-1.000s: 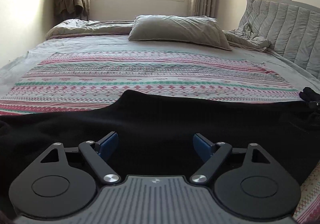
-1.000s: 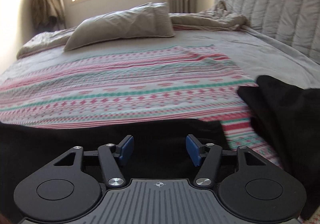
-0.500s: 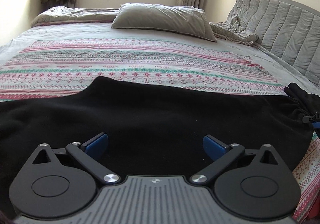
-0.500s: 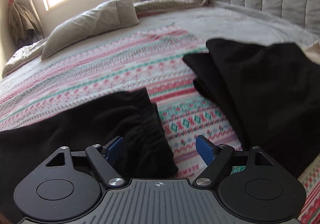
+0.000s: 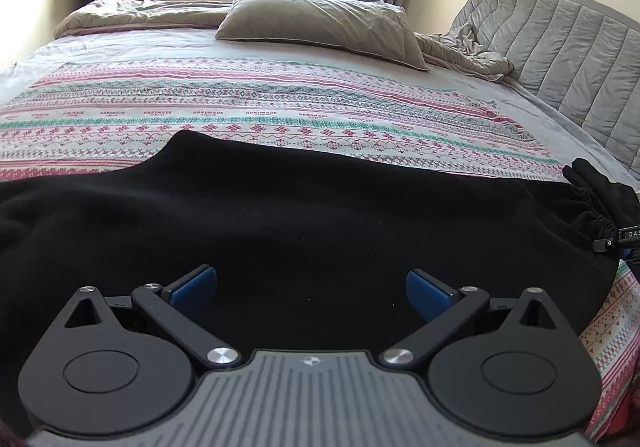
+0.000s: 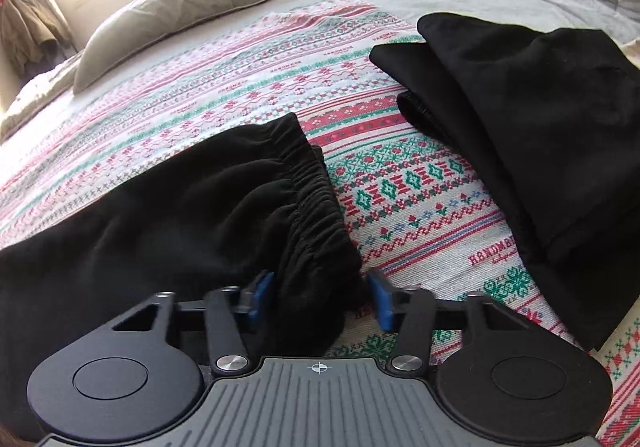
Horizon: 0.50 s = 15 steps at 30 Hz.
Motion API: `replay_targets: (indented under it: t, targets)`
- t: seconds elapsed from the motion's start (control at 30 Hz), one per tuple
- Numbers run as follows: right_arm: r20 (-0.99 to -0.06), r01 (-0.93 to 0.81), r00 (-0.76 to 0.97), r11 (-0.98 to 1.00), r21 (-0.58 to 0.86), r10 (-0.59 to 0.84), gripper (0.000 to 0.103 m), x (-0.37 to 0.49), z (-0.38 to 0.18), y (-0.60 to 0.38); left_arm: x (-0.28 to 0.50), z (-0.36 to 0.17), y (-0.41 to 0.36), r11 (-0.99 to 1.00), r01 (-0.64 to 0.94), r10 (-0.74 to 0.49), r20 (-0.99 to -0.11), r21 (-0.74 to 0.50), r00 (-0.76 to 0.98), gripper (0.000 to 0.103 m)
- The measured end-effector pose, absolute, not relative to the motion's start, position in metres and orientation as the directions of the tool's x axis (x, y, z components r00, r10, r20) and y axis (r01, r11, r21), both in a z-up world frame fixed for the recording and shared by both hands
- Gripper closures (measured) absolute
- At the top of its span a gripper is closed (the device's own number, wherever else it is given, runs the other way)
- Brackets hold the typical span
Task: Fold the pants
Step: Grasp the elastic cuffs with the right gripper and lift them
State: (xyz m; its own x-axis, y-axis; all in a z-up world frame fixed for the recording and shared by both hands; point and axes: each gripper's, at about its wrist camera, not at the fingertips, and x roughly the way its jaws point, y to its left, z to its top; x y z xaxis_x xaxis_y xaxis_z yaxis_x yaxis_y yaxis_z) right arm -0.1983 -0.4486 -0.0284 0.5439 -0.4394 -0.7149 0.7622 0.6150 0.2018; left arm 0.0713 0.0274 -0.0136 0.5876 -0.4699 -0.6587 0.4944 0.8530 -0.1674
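Pants waistband between open right tool; left tool open; folded garments nearby.

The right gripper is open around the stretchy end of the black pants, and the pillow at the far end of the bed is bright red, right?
Almost. The pillow is grey, not bright red; the left wrist view shows it plainly near the window. The rest holds: in the right wrist view the right gripper is open, with the gathered elastic end of the black pants between its fingers.

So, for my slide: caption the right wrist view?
Open right tongs straddle black pants' elastic waistband on patterned bedspread.
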Motion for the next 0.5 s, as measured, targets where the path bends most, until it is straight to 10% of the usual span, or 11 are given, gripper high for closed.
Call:
replay_targets:
  t: [0.5]
  targets:
    - [-0.525, 0.509, 0.764, 0.851, 0.131, -0.376, 0.072, -0.134, 0.043, -0.334, 0.077, -0.017, 0.024, 0.763, 0.478, -0.642, -0.592, -0.435, 0.486, 0.000]
